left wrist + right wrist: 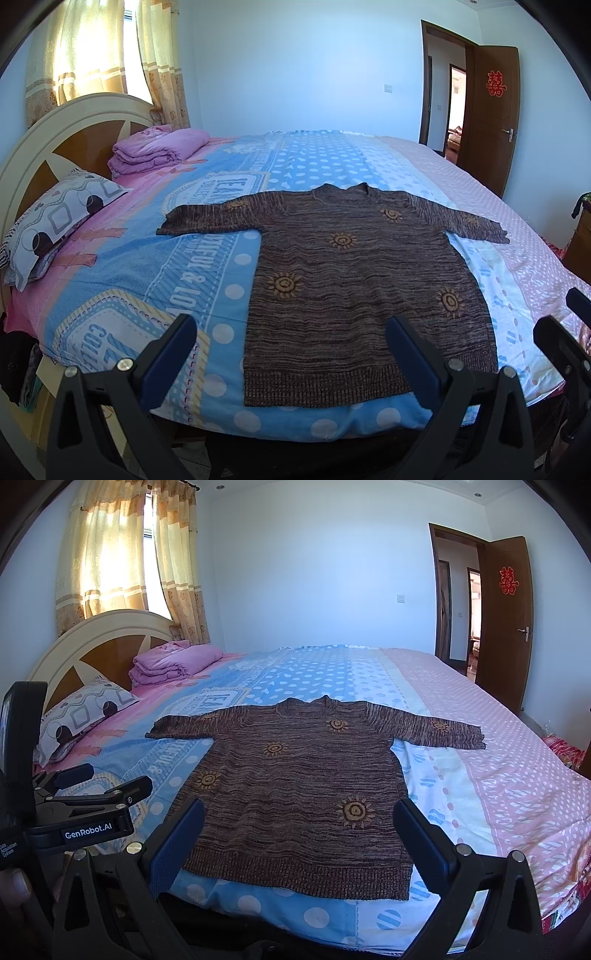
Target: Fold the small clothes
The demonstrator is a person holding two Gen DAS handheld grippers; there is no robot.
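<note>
Sweater, brown and marled with orange sun motifs, lies flat and face up on a bed, both sleeves stretched out to the sides and its ribbed hem nearest the cameras, close to the near edge of the mattress. It rests on a bedspread printed in blue, white and pink bands with polka dots and lettering.

From the left wrist view, the left gripper hangs in the air in front of the hem, its two dark blue padded fingers spread wide apart and holding nothing. One finger sits in front of the bedspread to the left of the sweater, the other in front of the lower right part of the hem. Part of the right gripper shows at the far right edge.

From the right wrist view, the right gripper is likewise spread wide and empty, its fingers framing the sweater's lower corners without clearly touching the fabric. The left gripper's black body, labelled GenRobot.AI, shows at the left, with a fingertip of the person's hand at the lower left.

Farther back, a patterned pillow and a folded pink blanket lie by a cream and wood headboard. Yellow curtains cover a bright window, and a brown door with a red paper ornament stands open.
</note>
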